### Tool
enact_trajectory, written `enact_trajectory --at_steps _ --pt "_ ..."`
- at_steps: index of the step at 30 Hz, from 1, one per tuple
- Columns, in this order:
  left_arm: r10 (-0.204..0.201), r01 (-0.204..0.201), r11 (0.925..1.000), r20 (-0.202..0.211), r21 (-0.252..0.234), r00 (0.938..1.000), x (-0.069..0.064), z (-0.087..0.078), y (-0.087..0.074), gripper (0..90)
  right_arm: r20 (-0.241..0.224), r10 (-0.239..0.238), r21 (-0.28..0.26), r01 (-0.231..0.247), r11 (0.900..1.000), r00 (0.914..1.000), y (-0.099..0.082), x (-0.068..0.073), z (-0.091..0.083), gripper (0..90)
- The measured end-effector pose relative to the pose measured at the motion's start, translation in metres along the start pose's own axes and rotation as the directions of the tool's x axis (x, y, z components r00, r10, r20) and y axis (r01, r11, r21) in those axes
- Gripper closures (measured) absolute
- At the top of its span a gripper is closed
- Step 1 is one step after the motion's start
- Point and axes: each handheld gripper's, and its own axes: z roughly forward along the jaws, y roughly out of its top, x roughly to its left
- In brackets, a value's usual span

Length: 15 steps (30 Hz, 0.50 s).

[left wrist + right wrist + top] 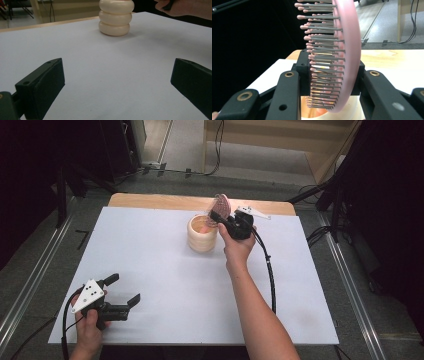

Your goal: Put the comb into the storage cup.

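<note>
**Pink brush held over the cream holder**

From the high view, the right gripper (216,215) sits near the far middle of the white table (165,270), held in the person's right hand (235,245). Its jaws are clamped on a pink hairbrush (221,206), whose head rises above the gripper, just over the rim of a cream ribbed holder (202,234). The lower end of the brush appears to reach into the holder's mouth, though the gripper hides that part. The left gripper (125,290) rests low at the near left of the table, well apart from the holder, in the left hand (90,322); its jaws stand wide apart with nothing between them.

In the left gripper view, the two black jaws rise from the bottom corners, far apart, with bare white table between them. The holder (115,18) stands farther off at the top, three rounded rings stacked upright, and the right hand (183,8) shows at the upper right beside it.

In the right gripper view, the hairbrush (347,50) stands on edge between the jaws, bristles (322,52) pointing left with small pink tips. The black pads press both sides of the brush. Below it the holder's (355,110) open top shows, directly beneath the brush.
</note>
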Motion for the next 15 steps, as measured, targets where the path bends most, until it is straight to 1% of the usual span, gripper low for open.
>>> enact_trajectory --at_steps 5,9,11,12,15 --pt "0.002 -0.002 1.0 -0.001 0.001 1.0 0.0 0.0 0.0 0.0 -0.003 0.023 0.017 -0.023 0.9996 0.9997 0.001 -0.005 -0.001 61.0" --pt "0.003 -0.003 1.0 -0.001 0.001 1.0 0.0 0.0 0.0 0.0 0.012 0.041 0.037 -0.041 0.9985 0.9991 0.002 -0.01 -0.004 59.6" --pt "0.004 -0.004 1.0 -0.002 0.003 1.0 0.0 0.0 0.0 0.0 0.007 0.044 0.048 -0.044 0.9979 0.999 0.003 -0.013 -0.006 58.2" --pt "0.004 -0.004 1.0 -0.002 0.001 1.0 0.0 0.0 0.0 0.0 0.007 0.041 0.055 -0.041 0.9977 0.9991 0.003 -0.013 -0.006 57.2" --pt "0.004 -0.004 1.0 -0.004 0.004 1.0 0.0 0.0 0.0 0.0 0.014 0.008 0.061 -0.009 0.9981 0.9999 0.004 -0.011 -0.009 52.3"
